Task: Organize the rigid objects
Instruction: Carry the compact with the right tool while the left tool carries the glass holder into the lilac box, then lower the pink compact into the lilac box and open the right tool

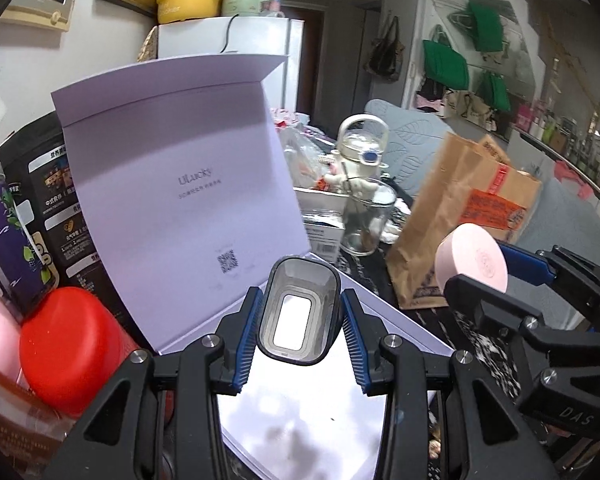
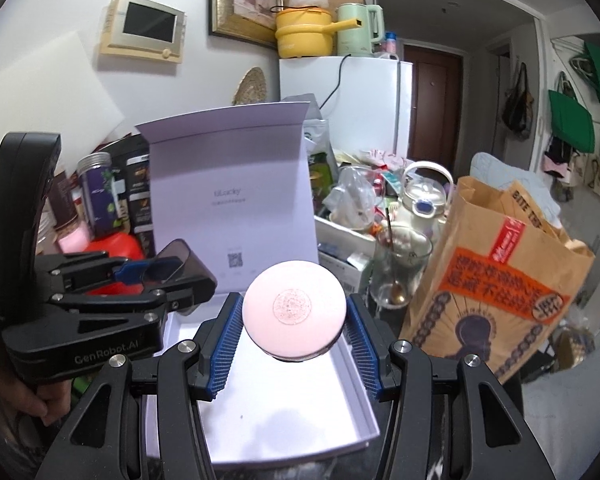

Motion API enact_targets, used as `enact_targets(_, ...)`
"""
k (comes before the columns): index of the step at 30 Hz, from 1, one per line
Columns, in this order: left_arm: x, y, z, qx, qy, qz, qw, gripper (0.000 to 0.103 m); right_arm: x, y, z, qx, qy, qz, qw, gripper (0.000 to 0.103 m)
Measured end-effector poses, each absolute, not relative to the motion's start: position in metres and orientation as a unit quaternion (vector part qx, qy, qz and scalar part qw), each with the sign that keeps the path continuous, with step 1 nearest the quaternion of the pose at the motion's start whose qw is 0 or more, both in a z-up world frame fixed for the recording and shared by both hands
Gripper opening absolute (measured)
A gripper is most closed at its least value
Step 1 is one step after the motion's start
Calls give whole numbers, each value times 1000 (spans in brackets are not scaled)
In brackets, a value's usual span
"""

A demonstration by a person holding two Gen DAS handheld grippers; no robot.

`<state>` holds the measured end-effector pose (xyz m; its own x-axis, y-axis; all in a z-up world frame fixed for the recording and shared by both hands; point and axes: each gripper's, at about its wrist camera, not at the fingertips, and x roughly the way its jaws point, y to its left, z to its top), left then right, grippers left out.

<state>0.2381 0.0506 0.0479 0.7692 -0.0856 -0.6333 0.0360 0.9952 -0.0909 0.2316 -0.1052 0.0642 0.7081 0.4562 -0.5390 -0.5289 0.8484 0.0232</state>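
The left gripper point(image 1: 299, 322) was pinching one smoky translucent rectangular plastic container point(image 1: 298, 312), blue ribbed pads pressed against its two long sides, its open mouth facing the camera. The right gripper point(image 2: 294, 322) was clamped on one flat round pale pink compact point(image 2: 295, 311), a pad against each edge. Both held items hung above the tray of one open white cardboard gift box point(image 2: 260, 424), whose hinged lid point(image 2: 232, 184) stood upright behind them. Right of the box stood one brown printed paper bag point(image 2: 496, 292), one clear glass cup point(image 2: 400, 276) holding a spoon, and one white lidded bottle point(image 2: 422, 196). Left of the box sat one red plastic lid point(image 1: 70, 346) and one purple-labelled jar point(image 1: 10, 232).
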Motion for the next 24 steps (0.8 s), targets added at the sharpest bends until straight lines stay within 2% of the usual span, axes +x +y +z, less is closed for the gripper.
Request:
enact_targets(8,259,66,24,-33,359,12,933,39,263,-90,41,-61,300,269,913,51)
enact_targets(24,296,64,-35,-28,441,18,897,39,302,-67,-34,-83,408,283,864,51)
